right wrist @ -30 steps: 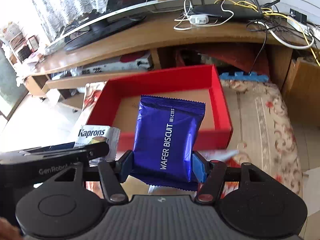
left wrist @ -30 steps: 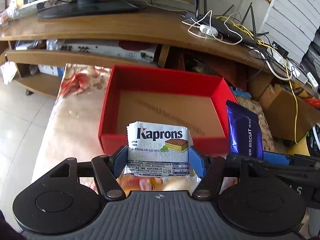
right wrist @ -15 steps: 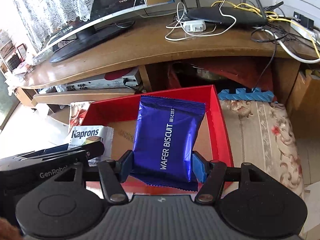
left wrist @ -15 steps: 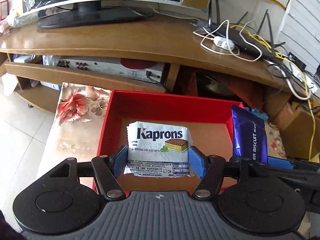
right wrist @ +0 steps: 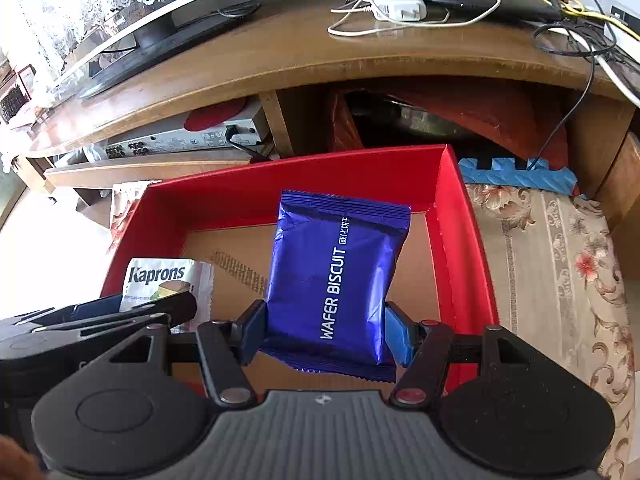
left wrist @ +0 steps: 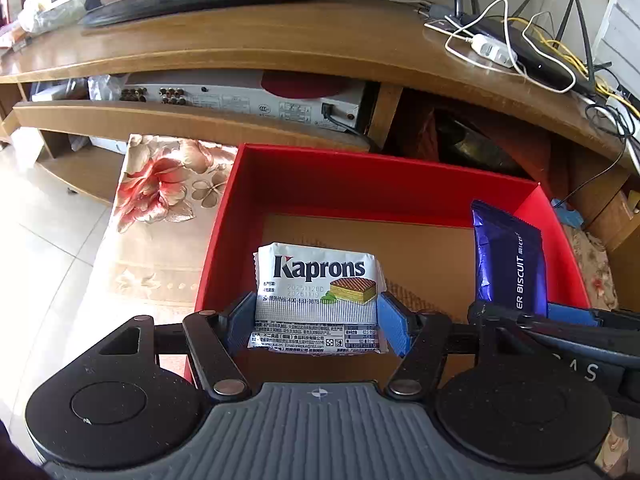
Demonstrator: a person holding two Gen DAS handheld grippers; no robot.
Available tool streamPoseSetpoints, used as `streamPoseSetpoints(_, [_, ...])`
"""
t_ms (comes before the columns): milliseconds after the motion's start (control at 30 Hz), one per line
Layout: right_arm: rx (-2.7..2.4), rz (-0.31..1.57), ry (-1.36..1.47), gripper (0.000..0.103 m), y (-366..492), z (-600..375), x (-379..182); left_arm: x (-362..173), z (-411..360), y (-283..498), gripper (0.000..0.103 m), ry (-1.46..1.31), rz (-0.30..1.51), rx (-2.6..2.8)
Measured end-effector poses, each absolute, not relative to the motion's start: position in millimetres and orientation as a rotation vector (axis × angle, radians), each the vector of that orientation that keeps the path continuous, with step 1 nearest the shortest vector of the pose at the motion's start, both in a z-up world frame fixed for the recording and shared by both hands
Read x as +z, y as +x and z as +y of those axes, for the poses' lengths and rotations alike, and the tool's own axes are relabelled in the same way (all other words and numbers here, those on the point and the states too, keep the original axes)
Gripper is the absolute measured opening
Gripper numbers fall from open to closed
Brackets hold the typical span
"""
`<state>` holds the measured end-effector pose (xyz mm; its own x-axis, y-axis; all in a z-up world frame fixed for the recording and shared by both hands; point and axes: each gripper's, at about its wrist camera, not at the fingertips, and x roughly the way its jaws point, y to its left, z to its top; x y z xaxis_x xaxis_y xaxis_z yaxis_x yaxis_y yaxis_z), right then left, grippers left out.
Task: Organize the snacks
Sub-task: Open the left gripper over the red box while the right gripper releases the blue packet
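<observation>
My left gripper (left wrist: pixel 318 320) is shut on a white Kaprons wafer packet (left wrist: pixel 318 292) and holds it over the near left part of the red box (left wrist: pixel 360 176). My right gripper (right wrist: pixel 324 336) is shut on a blue wafer biscuit packet (right wrist: pixel 340 276) and holds it over the right half of the same box (right wrist: pixel 304 180). The blue packet also shows in the left wrist view (left wrist: pixel 508 264), and the Kaprons packet in the right wrist view (right wrist: pixel 160 280). The box has a bare brown floor (left wrist: pixel 424 256).
The box stands on a flowered cloth (left wrist: pixel 160 200) over a low table. Behind it is a wooden TV stand (left wrist: pixel 280 40) with a player on its shelf (left wrist: pixel 240 100), a router and tangled cables (left wrist: pixel 520 52). A blue foam mat (right wrist: pixel 516 172) lies behind the box at the right.
Both grippers have moved forward with their packets, from in front of the box's near wall to over the inside of the box.
</observation>
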<state>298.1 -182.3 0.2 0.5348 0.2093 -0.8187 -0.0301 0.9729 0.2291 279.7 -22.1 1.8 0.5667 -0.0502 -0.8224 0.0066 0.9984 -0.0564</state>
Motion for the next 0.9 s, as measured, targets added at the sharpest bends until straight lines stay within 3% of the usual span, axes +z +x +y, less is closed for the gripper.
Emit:
streamPoseSetpoints(433, [0.133, 1.052, 0.164, 0.062, 305, -181, -18, -9, -22, 282, 0.068, -0.020, 1.006, -0.038])
streamPoseSetpoints(900, [0.117, 1.017, 0.183, 0.062, 300, -187, -6, 1, -21, 277, 0.078, -0.027, 0.987, -0.035])
